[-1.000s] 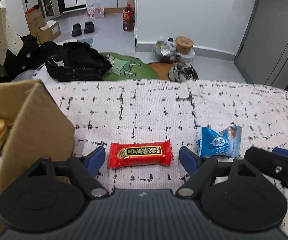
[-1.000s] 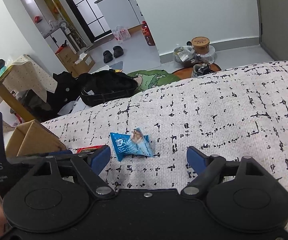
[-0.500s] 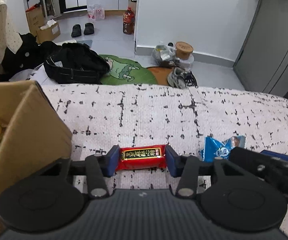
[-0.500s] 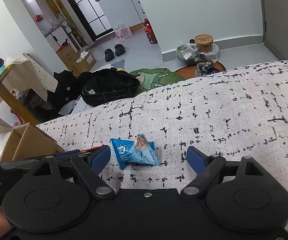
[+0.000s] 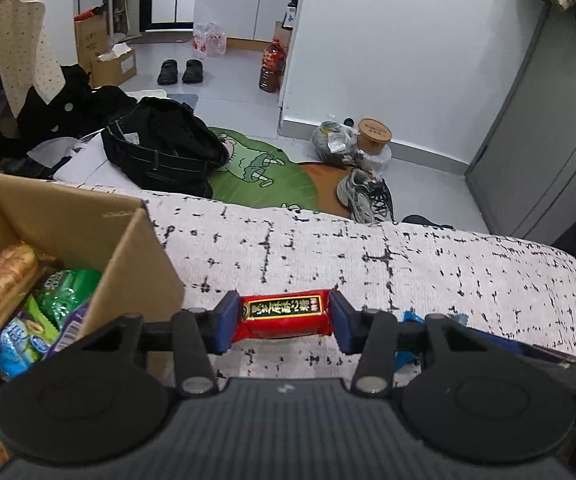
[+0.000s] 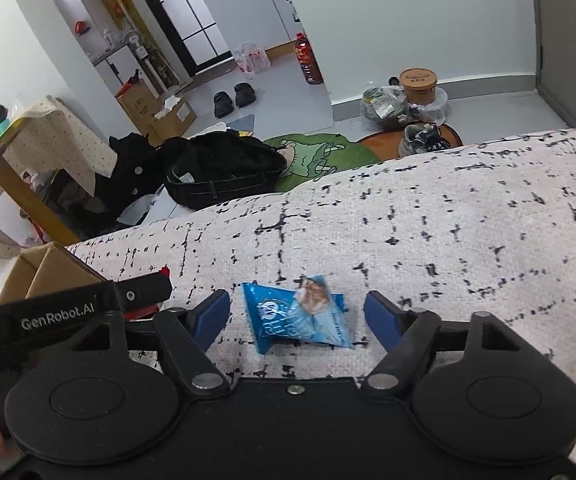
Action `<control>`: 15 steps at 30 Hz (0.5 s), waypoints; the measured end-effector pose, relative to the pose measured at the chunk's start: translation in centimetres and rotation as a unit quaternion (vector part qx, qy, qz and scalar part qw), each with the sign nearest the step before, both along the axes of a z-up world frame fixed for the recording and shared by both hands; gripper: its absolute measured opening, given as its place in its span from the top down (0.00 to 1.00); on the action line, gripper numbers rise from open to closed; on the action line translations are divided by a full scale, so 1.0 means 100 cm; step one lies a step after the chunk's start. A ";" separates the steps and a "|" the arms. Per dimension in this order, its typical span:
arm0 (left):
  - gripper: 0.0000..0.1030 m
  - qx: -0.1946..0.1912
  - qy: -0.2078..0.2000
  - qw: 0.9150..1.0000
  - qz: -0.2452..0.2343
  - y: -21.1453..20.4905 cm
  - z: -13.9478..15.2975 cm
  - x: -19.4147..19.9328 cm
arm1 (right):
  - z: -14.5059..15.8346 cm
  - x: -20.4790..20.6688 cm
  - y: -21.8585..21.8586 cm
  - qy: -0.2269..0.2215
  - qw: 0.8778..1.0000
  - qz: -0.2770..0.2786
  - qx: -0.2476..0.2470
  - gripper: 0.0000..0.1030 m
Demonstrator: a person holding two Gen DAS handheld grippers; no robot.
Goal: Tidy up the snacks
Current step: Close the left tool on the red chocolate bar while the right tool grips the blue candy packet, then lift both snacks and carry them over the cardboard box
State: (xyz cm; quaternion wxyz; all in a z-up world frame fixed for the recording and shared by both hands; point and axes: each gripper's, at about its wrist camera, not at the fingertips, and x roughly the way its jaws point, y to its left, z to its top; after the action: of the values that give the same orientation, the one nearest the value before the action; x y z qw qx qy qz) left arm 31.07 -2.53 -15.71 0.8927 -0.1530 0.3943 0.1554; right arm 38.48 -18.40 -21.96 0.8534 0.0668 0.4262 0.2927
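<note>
Now | left gripper (image 5: 285, 321) clamps red bar (image 5: 284, 314) | blue packet (image 6: 302, 314) between right gripper (image 6: 298, 316)

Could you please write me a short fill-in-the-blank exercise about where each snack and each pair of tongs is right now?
1. The left tongs are shut on the ____ wrapped snack bar.
2. The right tongs are open around the ____ crinkled snack packet.
3. The brown cardboard box holding snacks sits to the ____ of the bar.

Missing words: red; blue; left
</note>
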 end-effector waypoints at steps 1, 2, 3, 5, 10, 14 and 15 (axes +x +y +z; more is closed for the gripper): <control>0.54 -0.003 0.001 1.000 0.000 0.001 0.000 0.000 | -0.001 0.000 0.003 0.001 1.000 0.003 -0.003 0.41; 0.54 -0.004 0.001 1.000 -0.001 0.001 0.000 -0.001 | -0.002 0.000 0.005 0.002 1.000 0.005 -0.010 0.54; 0.54 -0.005 0.002 1.000 -0.002 0.000 0.000 -0.001 | -0.003 0.000 0.007 0.001 1.000 0.006 -0.019 0.59; 0.54 -0.007 0.002 1.000 -0.004 0.000 0.001 -0.003 | -0.001 -0.001 0.005 0.004 1.000 0.006 -0.017 0.63; 0.54 -0.009 -0.002 1.000 -0.015 -0.001 0.006 -0.007 | 0.008 -0.010 -0.004 0.001 1.000 -0.004 -0.024 0.69; 0.54 -0.010 -0.007 1.000 -0.028 -0.004 0.012 -0.012 | 0.017 -0.018 -0.012 -0.005 1.000 -0.013 -0.022 0.69; 0.54 -0.010 -0.009 0.999 -0.032 -0.004 0.014 -0.014 | 0.020 -0.022 -0.013 -0.008 1.000 -0.015 -0.023 0.69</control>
State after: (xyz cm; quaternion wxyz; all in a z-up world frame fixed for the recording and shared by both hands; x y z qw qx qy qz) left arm 29.65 -2.93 -14.35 0.8990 -0.1504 0.3928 0.1218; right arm 36.32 -19.72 -19.91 0.8623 0.0509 0.4252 0.2703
